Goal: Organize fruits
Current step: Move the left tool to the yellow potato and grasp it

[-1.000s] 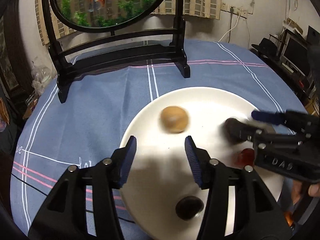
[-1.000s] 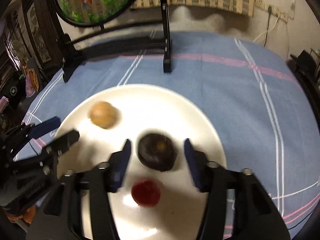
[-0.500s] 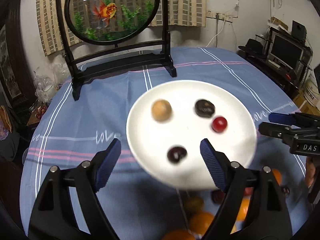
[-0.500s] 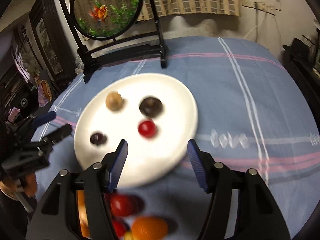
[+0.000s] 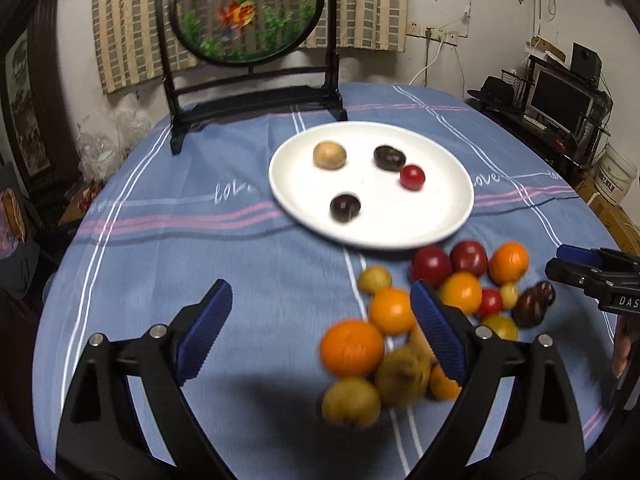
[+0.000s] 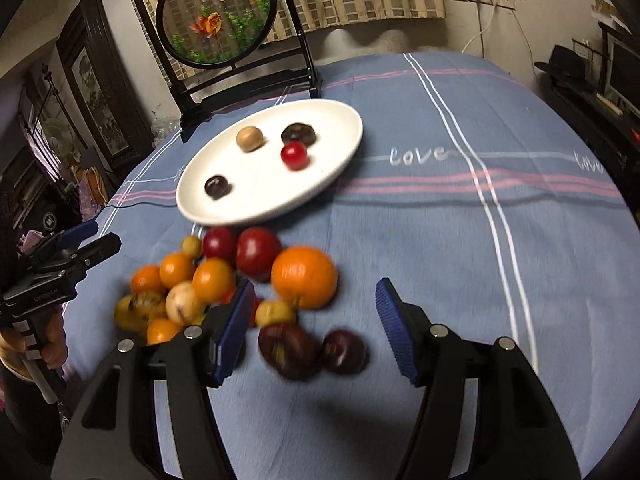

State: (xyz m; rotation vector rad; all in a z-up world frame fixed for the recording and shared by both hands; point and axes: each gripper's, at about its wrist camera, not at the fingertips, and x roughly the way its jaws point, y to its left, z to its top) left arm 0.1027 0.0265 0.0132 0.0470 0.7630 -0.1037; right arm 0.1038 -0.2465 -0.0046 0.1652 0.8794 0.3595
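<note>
The loose fruit sits in a heap (image 6: 224, 288) on the blue tablecloth (image 6: 440, 240), just in front of the white plate (image 5: 436, 216). Four pieces already lie on that plate: a tan round one (image 5: 329, 155), two dark plums (image 5: 389, 157) and a small red one (image 5: 412, 177).

The big orange (image 6: 304, 277) at the edge of the heap looks firm and fairly heavy, with a dimpled skin that ribbed pads should bite on well; I'd take it across its widest part. The dark plums (image 6: 290, 350) nearest the right gripper (image 6: 316, 332) look smooth and softer, likely to bruise or squirt out if squeezed hard, so a gentle hold at the middle suits them. The small yellow and red ones are wedged between bigger fruit and would probably roll when a neighbour is lifted.

The right gripper hangs over the near plums, jaws moderately apart and touching nothing. The left gripper (image 5: 320, 322) has its jaws spreading wide, empty, with the heap's oranges (image 5: 352, 347) just beyond and beneath its right finger.
</note>
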